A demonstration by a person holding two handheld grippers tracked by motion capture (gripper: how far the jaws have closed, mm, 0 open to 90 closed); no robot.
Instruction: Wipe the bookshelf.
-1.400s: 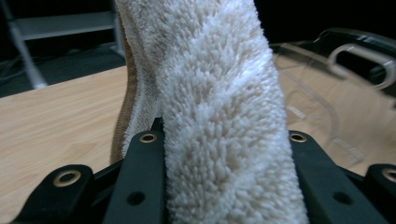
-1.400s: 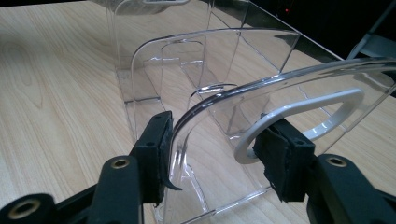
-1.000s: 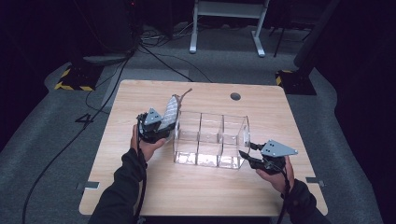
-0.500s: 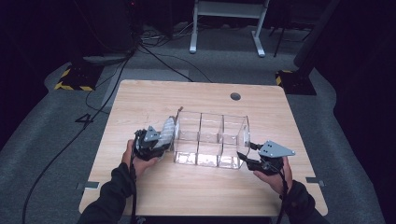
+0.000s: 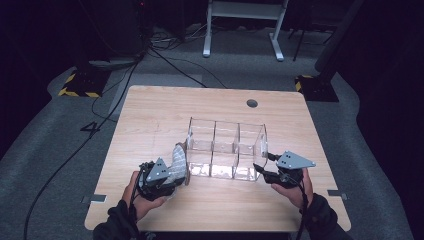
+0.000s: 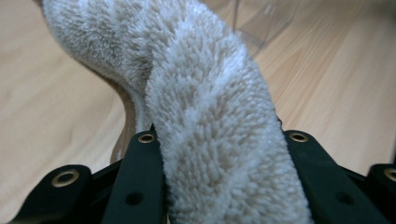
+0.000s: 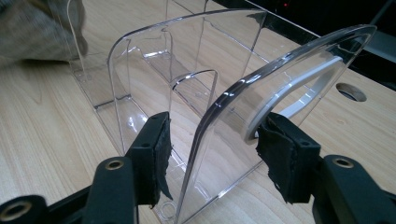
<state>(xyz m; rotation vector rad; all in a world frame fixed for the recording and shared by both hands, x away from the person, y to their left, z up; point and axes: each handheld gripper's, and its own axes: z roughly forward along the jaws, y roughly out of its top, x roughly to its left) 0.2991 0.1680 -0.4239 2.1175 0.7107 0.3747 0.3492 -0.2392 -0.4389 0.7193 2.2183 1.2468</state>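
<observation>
Left gripper (image 5: 167,176): we pinched the fluffy cloth (image 6: 210,116) at the organizer's left end (ready for wiping).
Right gripper (image 7: 212,149): we kept its jaws spread astride the clear organizer (image 5: 226,147) end wall, steadying it.

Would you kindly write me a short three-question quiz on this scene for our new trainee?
1. True or false: the left gripper is shut on a fluffy cloth.
2. Which part of the clear organizer stands between the jaws of the right gripper? A) a middle divider B) its end wall C) its base
3. Fill in: the organizer stands on a wooden ____.

Key: 1 true. 2 B, the end wall, with the jaws astride it and not pressing on it. 3 table.
</observation>
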